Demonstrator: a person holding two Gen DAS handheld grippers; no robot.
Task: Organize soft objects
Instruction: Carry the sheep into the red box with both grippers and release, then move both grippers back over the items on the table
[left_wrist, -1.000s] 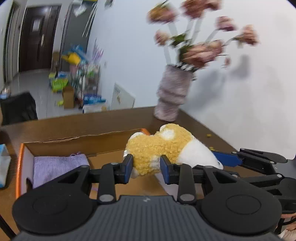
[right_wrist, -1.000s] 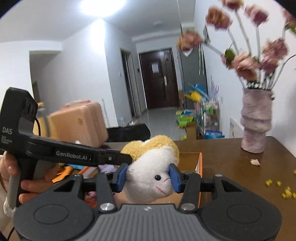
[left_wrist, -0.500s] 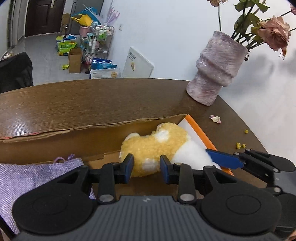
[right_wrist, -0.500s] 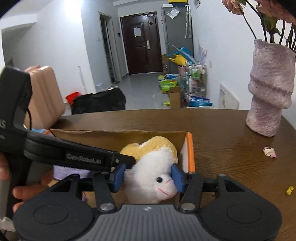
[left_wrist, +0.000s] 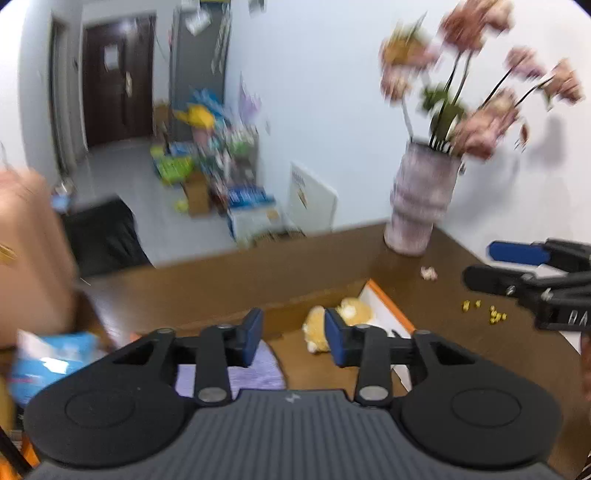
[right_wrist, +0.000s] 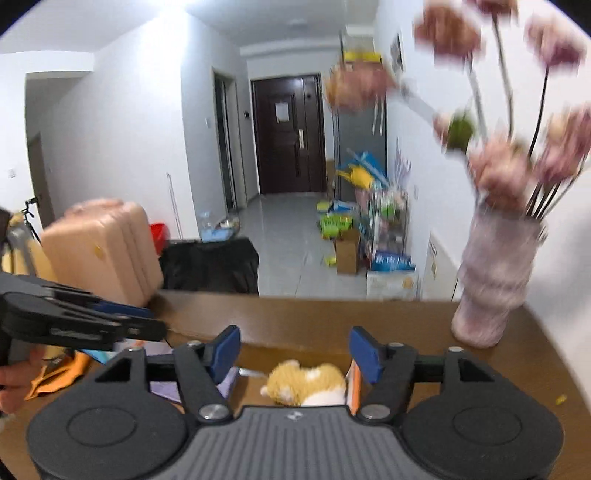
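Observation:
A yellow and white plush toy (left_wrist: 317, 326) lies in the right end of an open cardboard box (left_wrist: 388, 301) with an orange edge; it also shows in the right wrist view (right_wrist: 306, 382). A folded purple cloth (left_wrist: 258, 369) lies in the box to its left. My left gripper (left_wrist: 293, 339) is open and empty, raised above the box. My right gripper (right_wrist: 293, 352) is open and empty, raised above the toy. Both views are blurred by motion.
A pink ribbed vase (left_wrist: 417, 210) with pink flowers stands on the brown table (left_wrist: 221, 284) behind the box, also in the right wrist view (right_wrist: 495, 277). Yellow crumbs (left_wrist: 484, 310) and a petal lie at the right. A blue packet (left_wrist: 51, 362) lies left of the box.
Both grippers have opened and let go of the plush toy, which now lies in the box. Both have lifted up and back from it.

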